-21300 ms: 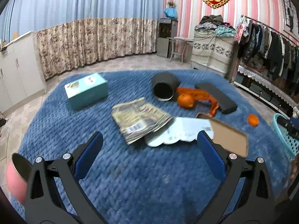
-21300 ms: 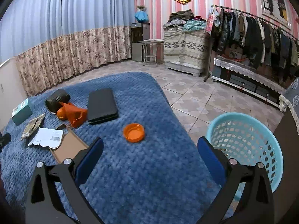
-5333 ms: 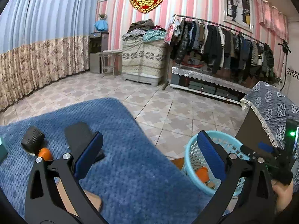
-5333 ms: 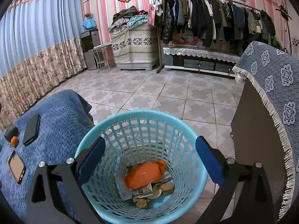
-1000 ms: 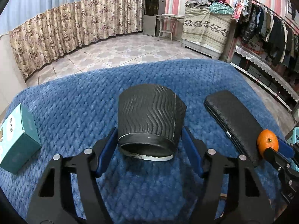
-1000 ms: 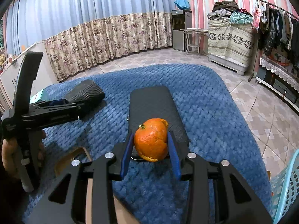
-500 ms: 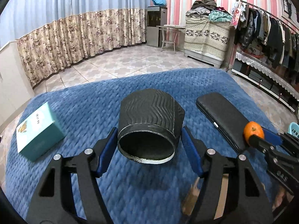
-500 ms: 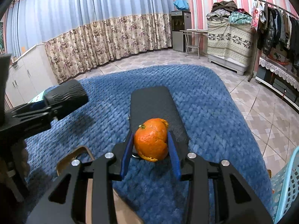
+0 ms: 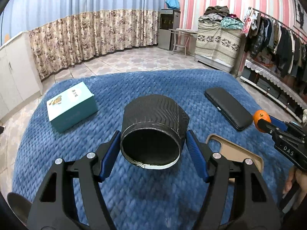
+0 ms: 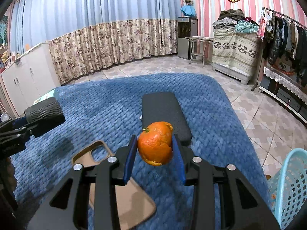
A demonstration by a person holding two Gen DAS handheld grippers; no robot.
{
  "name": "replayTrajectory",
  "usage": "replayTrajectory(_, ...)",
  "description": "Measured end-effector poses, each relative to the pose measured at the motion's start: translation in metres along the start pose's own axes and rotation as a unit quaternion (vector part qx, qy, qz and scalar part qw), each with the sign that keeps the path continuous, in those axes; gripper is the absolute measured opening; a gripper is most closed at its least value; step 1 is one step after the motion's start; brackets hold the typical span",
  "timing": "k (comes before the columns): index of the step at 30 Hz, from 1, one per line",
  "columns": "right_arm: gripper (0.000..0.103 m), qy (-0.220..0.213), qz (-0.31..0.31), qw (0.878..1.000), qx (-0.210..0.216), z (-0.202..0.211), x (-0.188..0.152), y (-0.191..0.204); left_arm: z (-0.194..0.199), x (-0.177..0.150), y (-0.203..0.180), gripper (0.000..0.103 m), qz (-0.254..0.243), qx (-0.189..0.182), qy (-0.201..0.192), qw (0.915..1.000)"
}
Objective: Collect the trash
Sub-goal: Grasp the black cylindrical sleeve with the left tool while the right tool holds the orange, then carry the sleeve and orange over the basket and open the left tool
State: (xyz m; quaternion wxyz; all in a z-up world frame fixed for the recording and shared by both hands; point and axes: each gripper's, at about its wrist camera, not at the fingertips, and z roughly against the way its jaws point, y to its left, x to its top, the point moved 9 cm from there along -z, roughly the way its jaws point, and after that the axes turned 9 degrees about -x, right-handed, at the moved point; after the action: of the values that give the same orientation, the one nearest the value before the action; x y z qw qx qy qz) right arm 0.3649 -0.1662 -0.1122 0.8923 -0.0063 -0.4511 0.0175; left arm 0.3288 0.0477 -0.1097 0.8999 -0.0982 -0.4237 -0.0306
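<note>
My left gripper (image 9: pixel 152 147) is shut on a black ribbed paper cup (image 9: pixel 153 122), held on its side above the blue blanket with its open mouth toward the camera. The cup also shows at the left of the right wrist view (image 10: pixel 45 112). My right gripper (image 10: pixel 154 153) is shut on an orange peel (image 10: pixel 155 143), held above the blanket; it shows in the left wrist view (image 9: pixel 261 117) too. The light blue trash basket (image 10: pixel 291 184) stands on the floor at the right edge.
On the blue blanket (image 9: pixel 115 88) lie a teal box (image 9: pixel 71 106), a black case (image 9: pixel 228 108) and a tan phone case (image 9: pixel 238 153). The tiled floor (image 10: pixel 268 111) lies to the right, with a clothes rack (image 10: pixel 284 34) beyond.
My left gripper has lifted and drawn back with the cup, so more of the blanket and the teal box show. My right gripper has risen slightly with the peel.
</note>
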Motion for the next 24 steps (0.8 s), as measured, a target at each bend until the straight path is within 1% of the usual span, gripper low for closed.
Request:
replayTrajectory(5, 0.037, -0.011, -0.011, 1.000, -0.010, 0.032, -0.003, -0.018, 0.015, -0.003, -0.012, 0.066, -0.005, -0.007, -0.011, 0.9999)
replayTrajectory(11, 0.037, -0.025, -0.034, 0.999, -0.034, 0.066, -0.007, -0.056, 0.023, 0.001, -0.046, 0.066, -0.026, -0.037, -0.023, 0.9987)
replayTrajectory(15, 0.037, -0.015, -0.047, 0.997, -0.060, 0.080, -0.019, -0.090, 0.018, -0.009, -0.061, 0.065, -0.036, -0.044, -0.007, 0.9984)
replayTrajectory(19, 0.037, -0.005, -0.067, 0.995, -0.070, 0.082, -0.031, -0.112, 0.021, -0.022, -0.058, 0.066, -0.038, -0.037, 0.003, 0.9986)
replayTrajectory(21, 0.037, -0.001, -0.078, 0.995, -0.068, 0.079, -0.036, -0.116, 0.022, -0.030, -0.048, 0.066, -0.027, -0.036, 0.015, 0.9989)
replayTrajectory(24, 0.037, -0.001, -0.078, 0.995, -0.066, 0.075, -0.037, -0.114, 0.021, -0.035, -0.042, 0.066, -0.027, -0.032, 0.021, 0.9989)
